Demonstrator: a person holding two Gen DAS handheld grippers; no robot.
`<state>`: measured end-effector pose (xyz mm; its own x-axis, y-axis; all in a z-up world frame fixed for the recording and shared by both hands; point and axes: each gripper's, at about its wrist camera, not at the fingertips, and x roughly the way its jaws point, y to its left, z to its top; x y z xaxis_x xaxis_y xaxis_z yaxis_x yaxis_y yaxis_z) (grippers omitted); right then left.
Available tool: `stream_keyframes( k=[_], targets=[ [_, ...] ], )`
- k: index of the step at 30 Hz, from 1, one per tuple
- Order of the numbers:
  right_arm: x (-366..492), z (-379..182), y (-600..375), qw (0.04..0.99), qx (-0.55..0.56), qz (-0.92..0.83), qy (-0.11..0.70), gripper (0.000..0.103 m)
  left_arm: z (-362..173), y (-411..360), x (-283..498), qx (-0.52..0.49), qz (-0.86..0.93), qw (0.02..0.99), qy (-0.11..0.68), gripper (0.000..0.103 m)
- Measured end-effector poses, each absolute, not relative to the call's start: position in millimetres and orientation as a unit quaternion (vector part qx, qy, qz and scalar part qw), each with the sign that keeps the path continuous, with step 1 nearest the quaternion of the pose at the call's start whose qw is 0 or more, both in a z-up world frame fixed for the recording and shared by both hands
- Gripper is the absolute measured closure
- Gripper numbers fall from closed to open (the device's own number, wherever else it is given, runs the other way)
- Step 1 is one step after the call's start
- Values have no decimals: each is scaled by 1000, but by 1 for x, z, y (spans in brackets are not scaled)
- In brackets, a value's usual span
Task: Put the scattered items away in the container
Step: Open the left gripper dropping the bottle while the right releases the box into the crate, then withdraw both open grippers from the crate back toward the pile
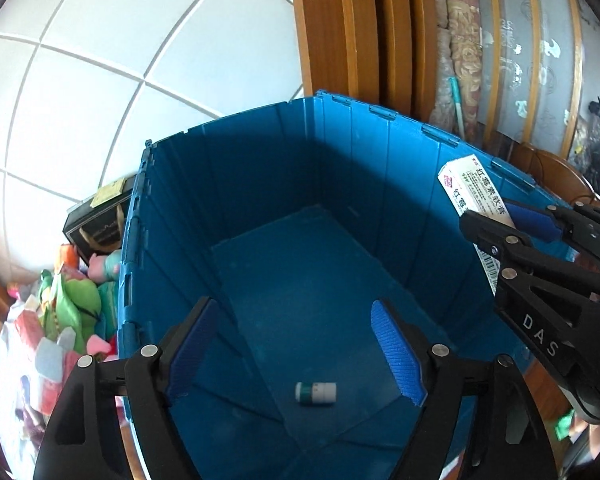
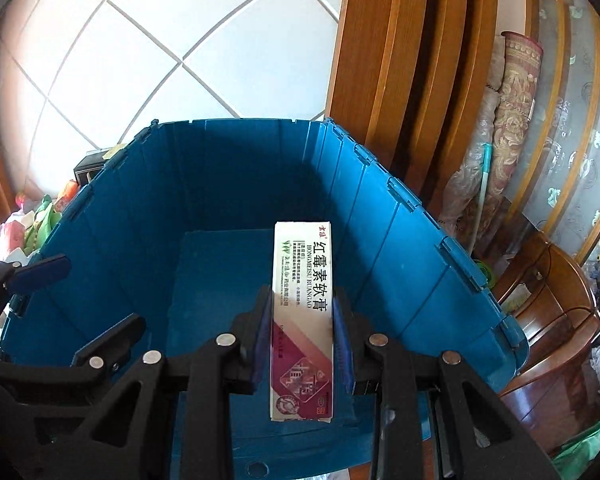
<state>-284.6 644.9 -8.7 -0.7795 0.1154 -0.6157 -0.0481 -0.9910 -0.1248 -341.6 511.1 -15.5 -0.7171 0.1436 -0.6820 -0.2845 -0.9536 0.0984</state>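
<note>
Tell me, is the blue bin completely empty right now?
No, a small white and green bottle lies on its side on the floor of the blue bin, seen below the open left gripper.

medicine box (image 2: pixel 303 320): Chinese "红霉素软膏", Latin "HONGMEISU RUANGAO", long face | right gripper (image 1: pixel 540 336): white letters "DAS" on black body | small bottle (image 1: pixel 315 392) label: unreadable

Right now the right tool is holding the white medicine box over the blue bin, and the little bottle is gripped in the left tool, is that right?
Not quite. The little bottle lies on the floor of the blue bin; the left tool is open and empty, as the left wrist view shows. The right tool does hold the white medicine box over the bin.
</note>
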Motion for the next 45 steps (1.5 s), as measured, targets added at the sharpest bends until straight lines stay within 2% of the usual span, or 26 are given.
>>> stream_keyframes(
  k=[4, 6, 8, 9, 25, 31, 45],
  targets=[
    [-288, -4, 646, 46, -321, 945, -51, 74, -14, 512, -341, -359, 921, 116, 97, 22],
    [-290, -2, 646, 47, -318, 945, -52, 63, -14, 512, -340, -358, 921, 116, 96, 21],
    [-290, -1, 647, 48, -315, 946, -54, 37, -14, 511, -338, -358, 921, 117, 96, 21],
    [-289, 0, 647, 49, -313, 947, -55, 35, -13, 511, -337, -358, 921, 118, 95, 21],
    [-263, 6, 651, 65, -312, 947, -46, 35, -11, 508, -315, -351, 922, 128, 98, 18],
    [-249, 10, 646, 68, -312, 947, -42, 31, 0, 498, -300, -334, 928, 134, 96, 17],
    [-212, 21, 596, 57, -301, 951, -45, 31, 17, 439, -262, -307, 940, 123, 80, 17]
  ],
)
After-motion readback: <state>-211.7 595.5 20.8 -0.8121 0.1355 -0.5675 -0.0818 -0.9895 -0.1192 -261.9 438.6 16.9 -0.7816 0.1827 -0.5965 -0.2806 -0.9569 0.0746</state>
